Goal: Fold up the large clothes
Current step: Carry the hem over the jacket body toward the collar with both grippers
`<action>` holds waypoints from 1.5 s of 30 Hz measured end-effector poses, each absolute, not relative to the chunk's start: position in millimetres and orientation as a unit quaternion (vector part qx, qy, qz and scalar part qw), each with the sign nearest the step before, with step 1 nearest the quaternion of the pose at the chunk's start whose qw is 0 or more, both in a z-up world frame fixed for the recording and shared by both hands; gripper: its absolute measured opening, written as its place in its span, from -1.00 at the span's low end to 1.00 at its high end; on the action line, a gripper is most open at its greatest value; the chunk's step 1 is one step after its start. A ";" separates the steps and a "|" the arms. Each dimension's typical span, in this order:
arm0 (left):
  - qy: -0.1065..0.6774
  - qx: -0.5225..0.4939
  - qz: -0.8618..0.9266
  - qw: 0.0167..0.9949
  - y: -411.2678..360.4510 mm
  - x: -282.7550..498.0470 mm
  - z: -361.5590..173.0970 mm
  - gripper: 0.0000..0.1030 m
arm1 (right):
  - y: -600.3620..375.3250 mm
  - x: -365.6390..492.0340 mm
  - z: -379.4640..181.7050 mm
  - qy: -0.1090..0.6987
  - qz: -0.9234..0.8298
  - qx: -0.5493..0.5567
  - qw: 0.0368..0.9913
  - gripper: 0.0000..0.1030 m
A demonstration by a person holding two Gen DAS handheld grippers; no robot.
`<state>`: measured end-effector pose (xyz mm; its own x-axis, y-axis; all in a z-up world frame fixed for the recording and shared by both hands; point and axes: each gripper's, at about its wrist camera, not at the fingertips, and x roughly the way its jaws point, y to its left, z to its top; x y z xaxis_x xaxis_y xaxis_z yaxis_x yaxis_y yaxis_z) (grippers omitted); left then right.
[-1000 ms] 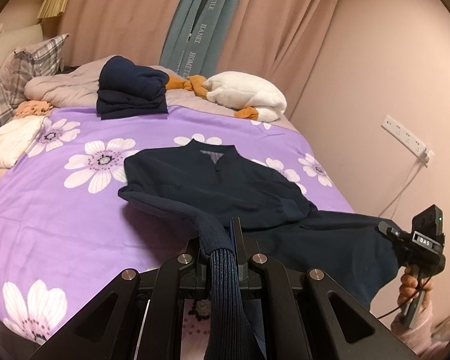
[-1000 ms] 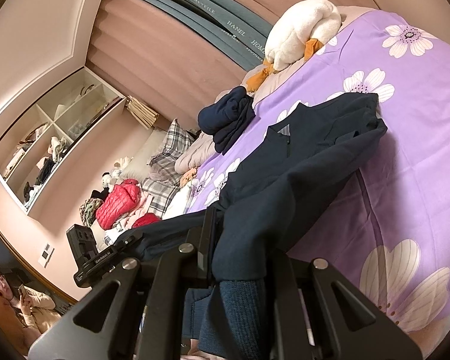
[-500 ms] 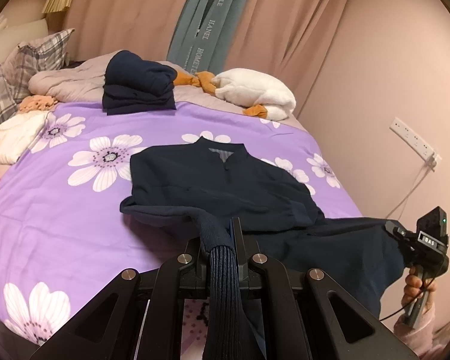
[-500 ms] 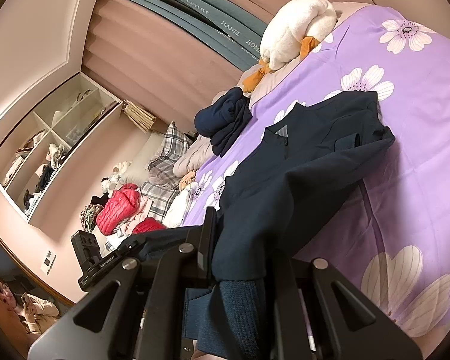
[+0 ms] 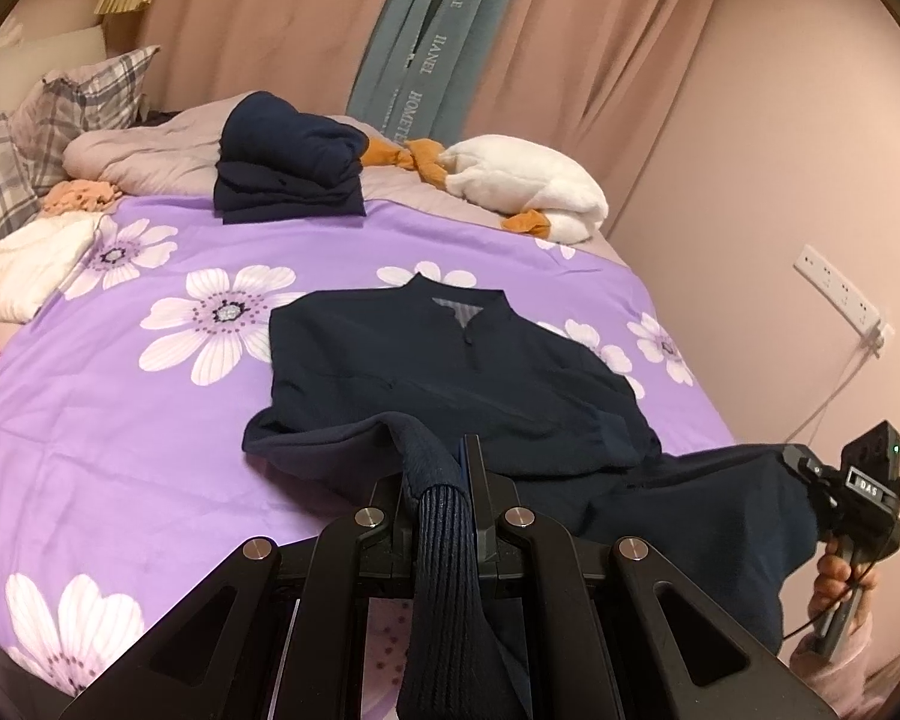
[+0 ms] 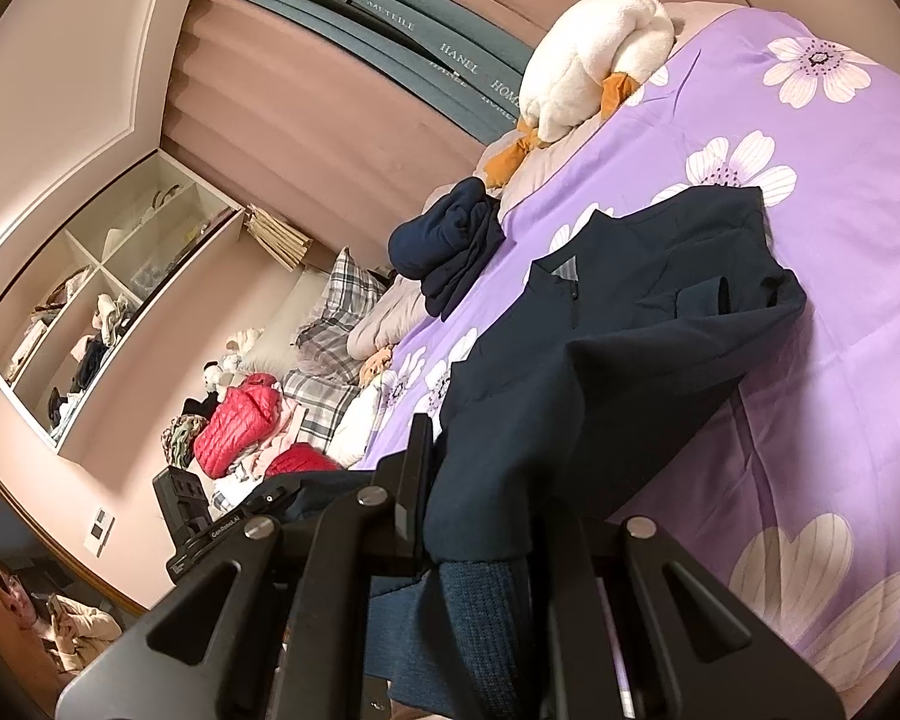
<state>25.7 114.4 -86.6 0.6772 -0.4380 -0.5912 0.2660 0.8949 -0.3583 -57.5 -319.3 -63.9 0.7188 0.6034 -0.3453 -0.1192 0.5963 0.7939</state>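
A navy jacket [image 5: 450, 372] lies collar-away on the purple flowered bedspread [image 5: 120, 420], with its lower part lifted off the bed toward me. My left gripper [image 5: 450, 468] is shut on the ribbed hem at one bottom corner. At the right, a hand holds my right gripper [image 5: 810, 474], shut on the other bottom corner. In the right wrist view the jacket [image 6: 630, 312] drapes from the right gripper [image 6: 480, 492], which pinches its ribbed hem. The left gripper [image 6: 270, 495] shows at the left, with dark cloth in it.
A folded navy stack [image 5: 288, 174] and a white plush goose [image 5: 528, 186] sit at the head of the bed. Plaid pillows [image 5: 60, 114] and red padded clothes [image 6: 234, 420] lie along the left side. A wall socket [image 5: 840, 294] with a cable is on the right.
The left wrist view has shifted slightly, so the jacket and the stack sit a little further right in frame. Both grippers keep their hold on the hem.
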 end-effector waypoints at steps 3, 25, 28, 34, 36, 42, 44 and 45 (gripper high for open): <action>0.355 -0.136 -0.192 0.905 120.2 33.7 -87.9 -0.88 | -320.0 -54.9 -64.2 0.302 0.214 0.403 0.837 -0.77; 0.375 -0.193 -0.169 0.891 142.8 108.9 -86.7 -0.88 | -345.4 12.0 -59.4 0.276 0.191 0.436 0.835 -0.77; 0.379 -0.199 -0.168 0.888 142.7 119.9 -87.9 -0.88 | -347.4 25.2 -60.5 0.280 0.186 0.436 0.835 -0.77; 0.383 -0.209 -0.164 0.885 143.7 139.7 -88.6 -0.88 | -352.8 48.2 -61.1 0.283 0.175 0.435 0.837 -0.77; 0.386 -0.214 -0.162 0.883 144.2 146.2 -90.2 -0.88 | -356.0 55.7 -62.7 0.285 0.171 0.438 0.835 -0.77; 0.393 -0.225 -0.155 0.878 144.9 165.0 -95.9 -0.88 | -366.6 74.9 -67.7 0.287 0.156 0.444 0.834 -0.77; 0.394 -0.226 -0.155 0.877 143.8 171.5 -98.3 -0.88 | -371.0 80.6 -71.0 0.287 0.152 0.448 0.833 -0.77; 0.393 -0.226 -0.156 0.878 143.0 174.4 -99.8 -0.88 | -373.6 84.1 -73.4 0.288 0.148 0.450 0.832 -0.77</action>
